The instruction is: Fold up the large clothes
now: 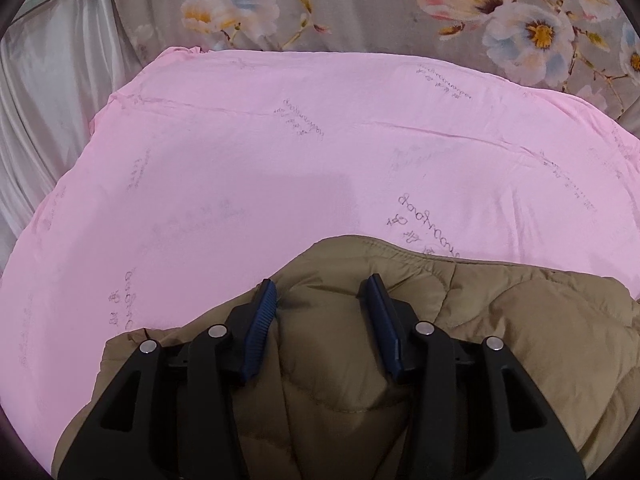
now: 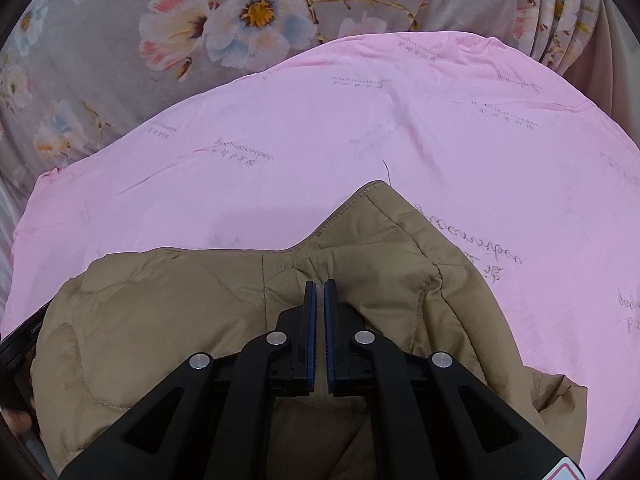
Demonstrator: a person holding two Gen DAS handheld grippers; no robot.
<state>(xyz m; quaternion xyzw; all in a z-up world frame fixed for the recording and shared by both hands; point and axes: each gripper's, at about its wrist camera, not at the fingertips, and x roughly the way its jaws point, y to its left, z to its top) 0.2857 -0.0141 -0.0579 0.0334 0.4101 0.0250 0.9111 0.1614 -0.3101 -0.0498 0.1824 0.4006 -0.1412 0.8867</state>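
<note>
Left gripper parted (pointing steeply down), right gripper closed

A pink sheet printed with faint lines of dark script covers the bed, lying mostly smooth with a few shallow creases running across it. Beyond its far edge spreads a grey floral bedcover with large pale blossoms, pink-tipped petals, yellow centres and thin brown twigs. In the right wrist view the same floral cloth gathers into folds at the far right corner. At the bed's left side a shiny silver-white fabric hangs in soft pleats. The light is even and dim.
</note>
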